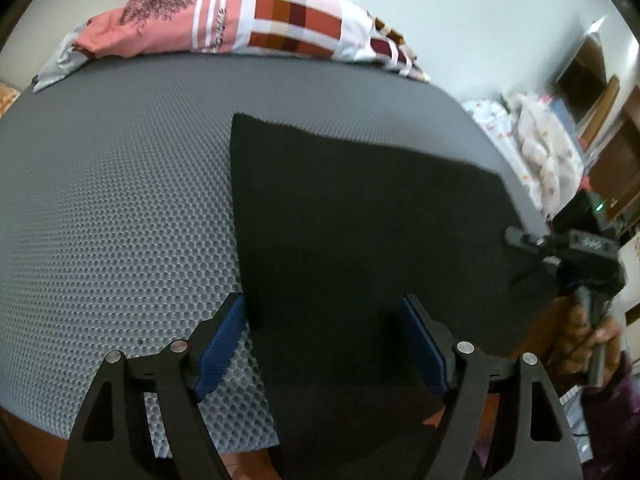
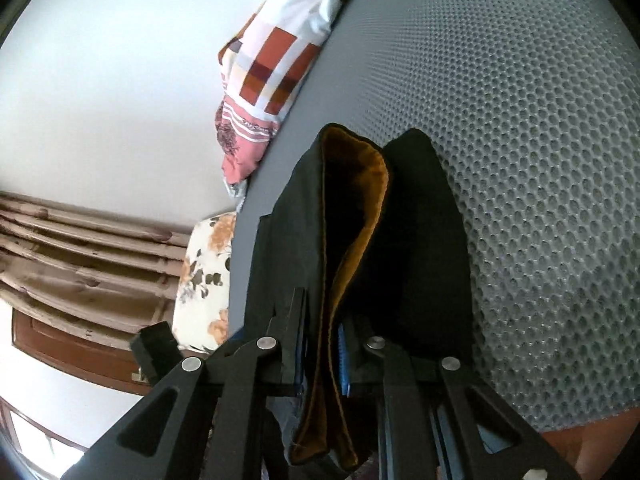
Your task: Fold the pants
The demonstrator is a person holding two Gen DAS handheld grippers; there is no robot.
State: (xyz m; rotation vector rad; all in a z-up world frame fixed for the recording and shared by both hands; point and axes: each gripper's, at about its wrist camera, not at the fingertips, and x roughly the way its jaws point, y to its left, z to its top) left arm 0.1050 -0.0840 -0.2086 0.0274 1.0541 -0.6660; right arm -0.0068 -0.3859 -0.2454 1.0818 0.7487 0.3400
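I am holding my left tool (image 1: 322, 344) with its blue pads (image 1: 222, 340) spread wide, released and gripping nothing. The black pants (image 1: 360, 240) are lying flat just ahead of it on the grey honeycomb mat (image 1: 120, 200), and their near left edge is running between the two pads without either pad pressing on it. The left pad is sitting over bare mat, the right one over the dark cloth.

My right tool (image 2: 324, 344) is clenched on the pants (image 2: 420, 240), pinching a bunched edge of the fabric. Ahead of this tool the cloth is rising in a fold, showing its brown lining (image 2: 360, 240) curling between two black layers. Seen from the left tool, the right tool (image 1: 516, 236) is sitting off to the right at the far side of the pants, with my hand (image 1: 600, 340) wrapped around its handle.

A patterned pink and checked blanket (image 1: 260, 16) is lying bunched along the far edge of the mat, well beyond both tools. A floral cushion (image 2: 204, 280) is sitting off the left side of the right tool, beside wooden furniture (image 2: 80, 248).
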